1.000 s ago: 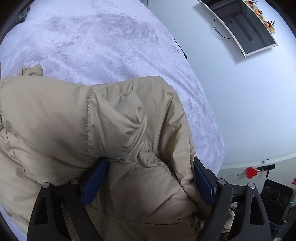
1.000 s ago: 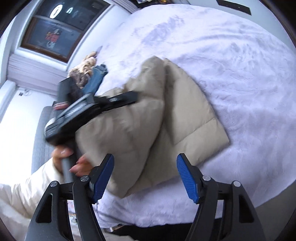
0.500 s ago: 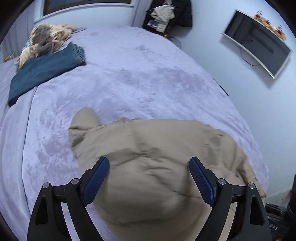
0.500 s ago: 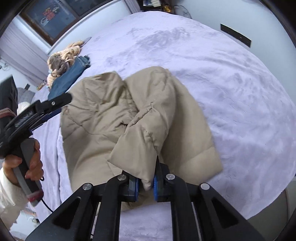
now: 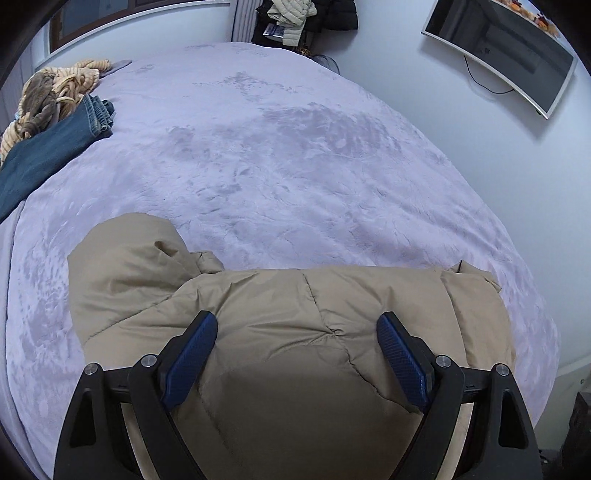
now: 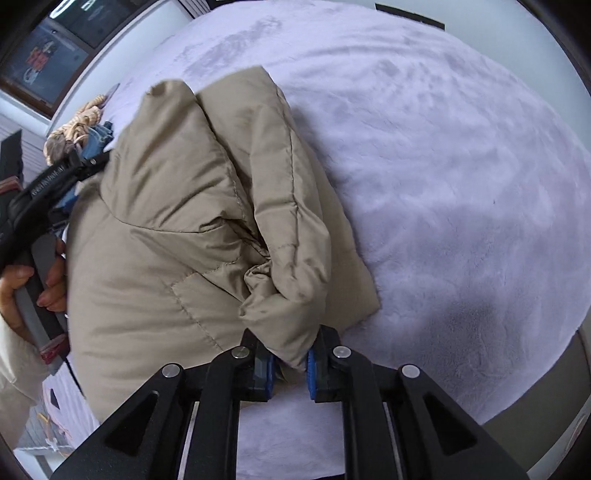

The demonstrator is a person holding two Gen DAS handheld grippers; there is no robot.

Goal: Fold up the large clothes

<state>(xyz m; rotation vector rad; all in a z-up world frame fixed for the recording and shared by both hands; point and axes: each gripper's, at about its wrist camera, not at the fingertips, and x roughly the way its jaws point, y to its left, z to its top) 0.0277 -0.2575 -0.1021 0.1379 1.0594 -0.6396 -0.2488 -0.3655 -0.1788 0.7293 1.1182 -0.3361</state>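
Note:
A large beige puffer jacket (image 5: pixel 295 317) lies bunched at the near edge of a bed. In the right wrist view the jacket (image 6: pixel 177 236) fills the left half. My right gripper (image 6: pixel 290 363) is shut on a sleeve end of the jacket and holds it up over the folded body. My left gripper (image 5: pixel 295 332) is open, its blue pads (image 5: pixel 192 350) spread wide just above the jacket, holding nothing. The left gripper also shows at the left edge of the right wrist view (image 6: pixel 55 177), held in a hand.
The bed has a lilac plush cover (image 5: pixel 295 147). Blue jeans (image 5: pixel 48 147) and a tan knitted garment (image 5: pixel 55 88) lie at its far left. A screen (image 5: pixel 502 48) hangs on the right wall. More clothes (image 5: pixel 295 14) hang beyond the bed.
My left gripper let go of the jacket and pulled back above it. My right gripper closed on the sleeve end and lifted it over the jacket's body.

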